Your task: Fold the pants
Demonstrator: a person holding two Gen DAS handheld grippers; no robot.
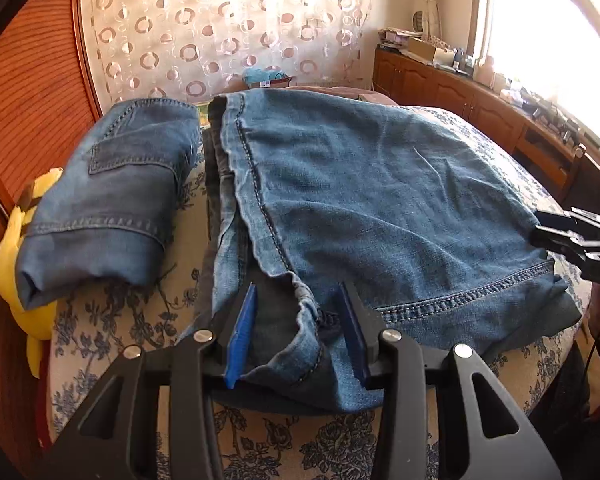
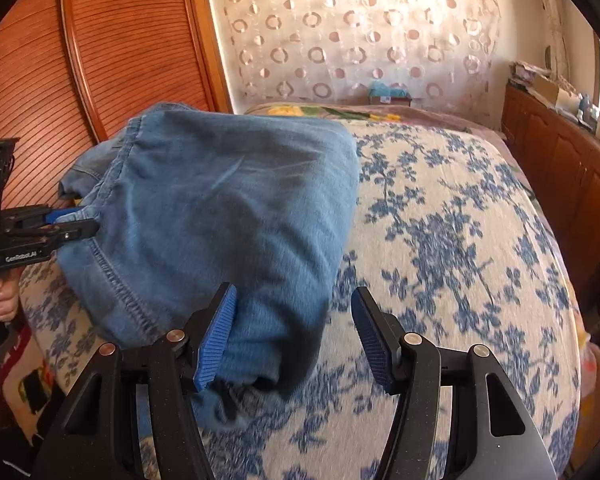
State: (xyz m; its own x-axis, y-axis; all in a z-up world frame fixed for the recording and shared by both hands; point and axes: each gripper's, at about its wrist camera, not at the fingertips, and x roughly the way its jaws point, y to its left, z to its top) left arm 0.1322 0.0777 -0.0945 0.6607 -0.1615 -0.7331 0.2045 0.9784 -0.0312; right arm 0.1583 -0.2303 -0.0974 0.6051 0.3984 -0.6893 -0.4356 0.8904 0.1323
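Two pairs of jeans on a flowered bed, one already folded.

Folded jeans [image 1: 112, 200] lie at the left by a yellow plush toy [image 1: 12, 248]; the pair being folded [image 1: 360, 208] lies doubled over on the bedspread [image 2: 460, 240]. The left gripper [image 1: 300, 328] has its fingers [image 1: 240, 332] partly apart, with a bunched hem between them, pads not pressing. The right gripper [image 2: 296, 332] stands wider, its left pad against the denim's corner, its right pad over bare bedspread, gripping nothing.
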